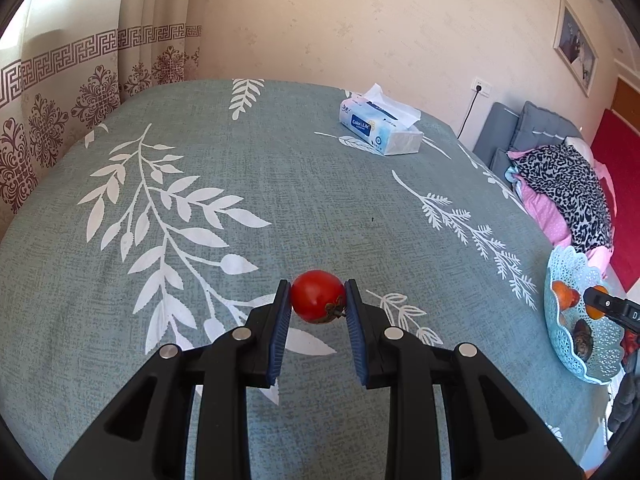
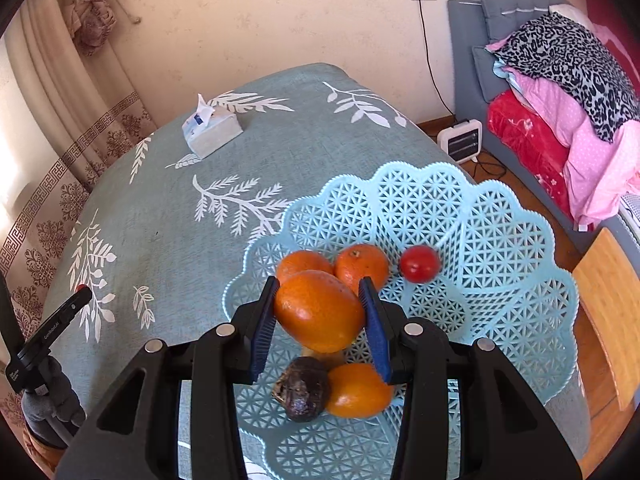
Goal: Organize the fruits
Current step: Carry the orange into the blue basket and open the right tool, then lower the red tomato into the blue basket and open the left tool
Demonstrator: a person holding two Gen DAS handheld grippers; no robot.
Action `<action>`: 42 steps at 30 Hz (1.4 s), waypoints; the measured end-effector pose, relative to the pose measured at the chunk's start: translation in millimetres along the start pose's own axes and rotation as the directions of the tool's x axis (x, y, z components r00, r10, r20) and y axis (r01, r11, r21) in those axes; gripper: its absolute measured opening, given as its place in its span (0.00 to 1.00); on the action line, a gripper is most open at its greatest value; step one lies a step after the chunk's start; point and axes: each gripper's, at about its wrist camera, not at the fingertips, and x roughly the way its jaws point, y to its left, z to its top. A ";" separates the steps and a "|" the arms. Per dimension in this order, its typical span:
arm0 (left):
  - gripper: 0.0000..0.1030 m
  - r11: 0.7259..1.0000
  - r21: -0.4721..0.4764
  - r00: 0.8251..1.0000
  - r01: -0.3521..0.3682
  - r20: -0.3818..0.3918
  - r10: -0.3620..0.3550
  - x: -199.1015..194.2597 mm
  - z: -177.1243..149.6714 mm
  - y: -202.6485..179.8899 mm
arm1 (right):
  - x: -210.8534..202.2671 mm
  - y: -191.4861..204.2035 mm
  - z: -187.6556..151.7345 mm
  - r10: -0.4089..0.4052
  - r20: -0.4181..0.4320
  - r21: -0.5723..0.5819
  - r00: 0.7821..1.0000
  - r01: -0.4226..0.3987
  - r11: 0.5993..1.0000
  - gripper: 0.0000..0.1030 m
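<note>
My left gripper (image 1: 317,298) is shut on a red tomato (image 1: 316,295) just above the grey-green leaf-print tablecloth (image 1: 200,200). My right gripper (image 2: 320,304) is shut on a large orange (image 2: 318,310) and holds it over the light blue lattice basket (image 2: 500,280). In the basket lie two tangerines (image 2: 362,266), another orange fruit (image 2: 358,390), a small red tomato (image 2: 419,264) and a dark wrinkled fruit (image 2: 302,388). The basket also shows at the right edge of the left wrist view (image 1: 568,340), with the right gripper's tip over it.
A tissue pack (image 1: 380,126) lies at the far side of the table. A bed with pink and leopard-print bedding (image 2: 560,92) stands to the right, a small heater (image 2: 460,140) on the floor, a wooden stool (image 2: 612,312) beside the table. Curtains hang at the left.
</note>
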 end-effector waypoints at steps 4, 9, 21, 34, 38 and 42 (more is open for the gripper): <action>0.26 1.000 0.012 1.000 0.005 -0.012 -0.005 1.3 -5.7 -6.0 | 0.3 -12.7 -2.8 -0.011 -0.007 0.024 1.000 0.012 1.000 0.41; 0.26 1.000 0.019 1.000 0.007 -0.020 -0.006 2.9 -9.8 -9.7 | 2.8 -19.2 -3.1 -0.016 -0.015 0.044 1.000 0.016 0.999 0.41; 0.26 0.999 0.037 0.999 0.015 -0.030 -0.014 0.3 -16.2 -20.7 | -14.0 -36.3 -7.1 0.006 0.042 0.111 0.999 -0.011 0.994 0.52; 0.26 0.989 0.136 0.998 0.063 -0.033 -0.059 -9.6 -16.8 -77.9 | -63.5 -59.2 -24.9 -0.103 0.244 0.106 0.964 0.079 0.991 0.58; 0.26 0.978 0.182 0.995 0.101 -0.038 -0.096 -14.8 -17.0 -107.4 | -76.0 -68.6 -31.6 -0.136 0.303 0.104 0.943 0.109 0.989 0.58; 0.26 0.964 0.215 0.988 0.156 -0.057 -0.147 -17.7 -17.0 -137.2 | -85.4 -77.3 -37.5 -0.151 0.348 0.116 0.925 0.118 0.986 0.59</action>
